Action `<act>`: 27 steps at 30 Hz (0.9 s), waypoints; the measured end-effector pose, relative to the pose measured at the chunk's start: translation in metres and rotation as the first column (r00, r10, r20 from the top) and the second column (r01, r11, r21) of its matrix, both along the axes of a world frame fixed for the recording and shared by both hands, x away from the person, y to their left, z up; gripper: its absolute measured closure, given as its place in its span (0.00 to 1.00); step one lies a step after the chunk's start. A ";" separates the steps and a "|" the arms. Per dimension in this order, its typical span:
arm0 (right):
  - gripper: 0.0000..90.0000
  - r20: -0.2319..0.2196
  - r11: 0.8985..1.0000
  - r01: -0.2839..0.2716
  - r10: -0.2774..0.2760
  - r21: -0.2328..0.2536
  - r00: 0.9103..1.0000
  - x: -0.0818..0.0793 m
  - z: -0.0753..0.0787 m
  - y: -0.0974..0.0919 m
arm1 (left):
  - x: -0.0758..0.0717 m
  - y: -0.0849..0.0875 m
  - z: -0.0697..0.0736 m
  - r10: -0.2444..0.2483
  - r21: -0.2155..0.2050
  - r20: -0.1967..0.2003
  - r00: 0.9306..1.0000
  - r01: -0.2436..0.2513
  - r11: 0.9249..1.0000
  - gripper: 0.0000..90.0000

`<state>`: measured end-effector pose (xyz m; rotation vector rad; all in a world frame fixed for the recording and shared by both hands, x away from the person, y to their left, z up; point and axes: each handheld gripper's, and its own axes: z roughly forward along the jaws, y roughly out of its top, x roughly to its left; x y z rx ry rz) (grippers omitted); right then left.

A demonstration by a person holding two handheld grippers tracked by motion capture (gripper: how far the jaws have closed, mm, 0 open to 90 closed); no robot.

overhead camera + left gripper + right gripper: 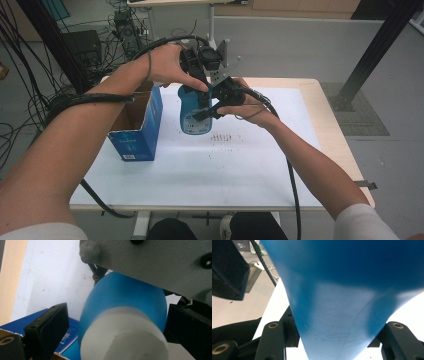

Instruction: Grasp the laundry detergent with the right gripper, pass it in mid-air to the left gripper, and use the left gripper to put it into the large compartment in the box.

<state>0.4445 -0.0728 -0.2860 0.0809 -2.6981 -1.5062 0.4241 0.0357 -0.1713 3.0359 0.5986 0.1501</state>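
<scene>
1. Bottle (196, 112): blue with a white cap, held up off the table (280, 165) above its far-left part, just right of the box (134, 131).
2. My right gripper (207, 111) is clamped on the bottle's body; in the right gripper view the blue wall (342, 315) sits tight between both jaws, which are as far closed as the bottle lets them go.
3. My left gripper (200, 62) is over the top of the bottle. In the left gripper view the white cap (122, 337) lies between its jaws, with a clear gap on the left side; I read it as not gripping yet.
4. Step in hand, as I judge it: the right holds the bottle steady while the left lines up on the cap, probably to unscrew it.
5. Next move calls for closing the left jaws squarely on the cap, then twisting while the right keeps the body from turning. The cap looks off-centre between the jaws, so I would centre it first.
6. The box is blue cardboard, its top flaps open, standing near the table's left edge. What I see of its inside looks empty.
</scene>
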 end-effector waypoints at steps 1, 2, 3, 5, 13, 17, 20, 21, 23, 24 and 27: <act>0.49 0.002 1.000 -0.001 0.001 0.000 1.000 0.000 0.000 0.000 | 0.000 0.000 0.000 0.000 0.000 0.000 1.000 0.000 1.000 0.06; 0.49 0.008 1.000 -0.004 0.004 0.003 1.000 0.001 0.000 0.000 | 0.000 0.000 0.000 -0.001 0.004 0.000 1.000 0.001 1.000 0.06; 0.49 0.008 1.000 -0.004 0.004 0.003 1.000 0.001 0.000 0.000 | 0.000 -0.001 0.000 -0.004 0.010 -0.001 1.000 0.004 1.000 0.07; 0.49 0.001 1.000 0.003 -0.003 -0.001 1.000 0.000 0.000 -0.001 | 0.000 -0.001 0.000 -0.009 0.012 0.002 1.000 0.009 1.000 0.07; 0.49 0.013 1.000 -0.002 0.002 0.006 1.000 0.000 0.001 -0.001 | 0.000 -0.003 0.002 -0.020 0.014 0.012 1.000 0.019 1.000 0.10; 0.49 0.004 1.000 0.004 -0.004 0.001 1.000 -0.001 0.001 -0.002 | -0.001 -0.003 0.002 -0.022 0.011 0.017 1.000 0.022 1.000 0.12; 0.49 0.008 1.000 0.005 -0.005 0.004 1.000 0.000 0.002 -0.003 | -0.001 -0.003 0.002 -0.020 0.012 0.018 1.000 0.019 1.000 0.12; 0.49 0.008 1.000 0.005 -0.005 0.004 1.000 0.000 0.002 -0.003 | -0.001 -0.003 0.001 -0.014 0.008 0.019 1.000 0.014 1.000 0.13; 0.49 0.015 1.000 0.002 -0.002 0.009 1.000 0.000 0.002 -0.002 | -0.001 -0.004 0.001 -0.019 0.016 0.015 1.000 0.019 1.000 0.14; 0.49 0.016 1.000 0.001 -0.001 0.009 1.000 0.000 0.002 -0.002 | -0.001 -0.004 0.001 -0.019 0.013 0.018 1.000 0.019 1.000 0.14; 0.49 0.013 1.000 -0.002 0.002 0.008 1.000 0.000 0.002 -0.002 | 0.000 -0.004 0.002 -0.017 0.003 0.009 1.000 0.017 1.000 0.18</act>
